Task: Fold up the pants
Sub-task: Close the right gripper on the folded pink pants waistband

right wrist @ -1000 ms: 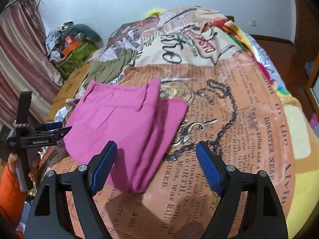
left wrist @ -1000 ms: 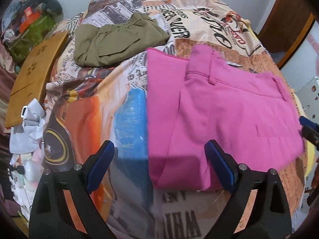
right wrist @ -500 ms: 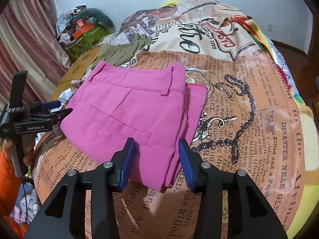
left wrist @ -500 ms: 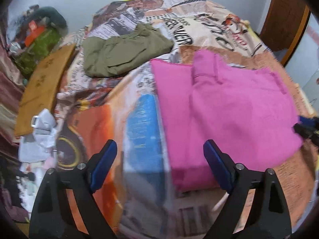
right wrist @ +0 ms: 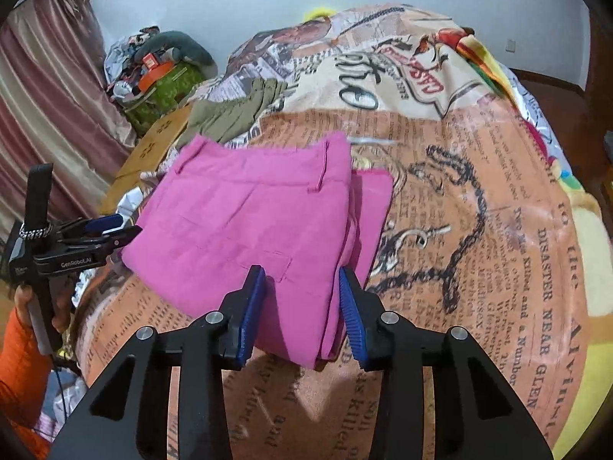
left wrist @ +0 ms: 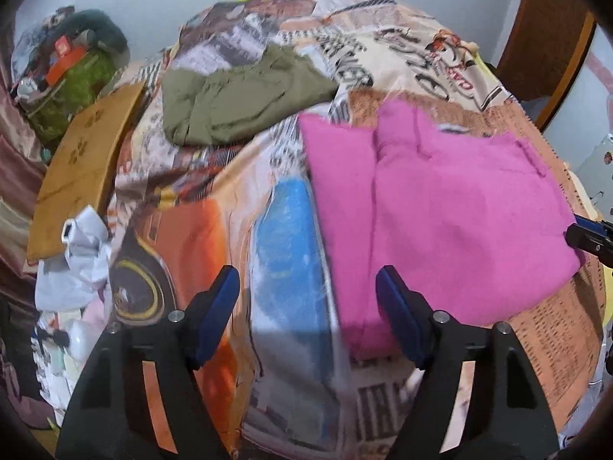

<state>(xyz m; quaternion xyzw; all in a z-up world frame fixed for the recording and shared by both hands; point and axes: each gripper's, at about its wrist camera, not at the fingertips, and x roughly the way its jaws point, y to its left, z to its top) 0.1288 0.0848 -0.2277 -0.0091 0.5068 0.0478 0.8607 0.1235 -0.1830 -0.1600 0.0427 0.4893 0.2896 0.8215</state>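
Pink pants (right wrist: 260, 222) lie folded mid-bed on the printed bedspread (right wrist: 479, 199). Right gripper (right wrist: 302, 303) sits at the pants' near edge, fingers part-open w/ fabric between them, not clamped. Left gripper (left wrist: 306, 314) hovers by the pants' left edge, fingers wide apart. Olive garment (left wrist: 237, 103) lies toward the bed's far-left corner.
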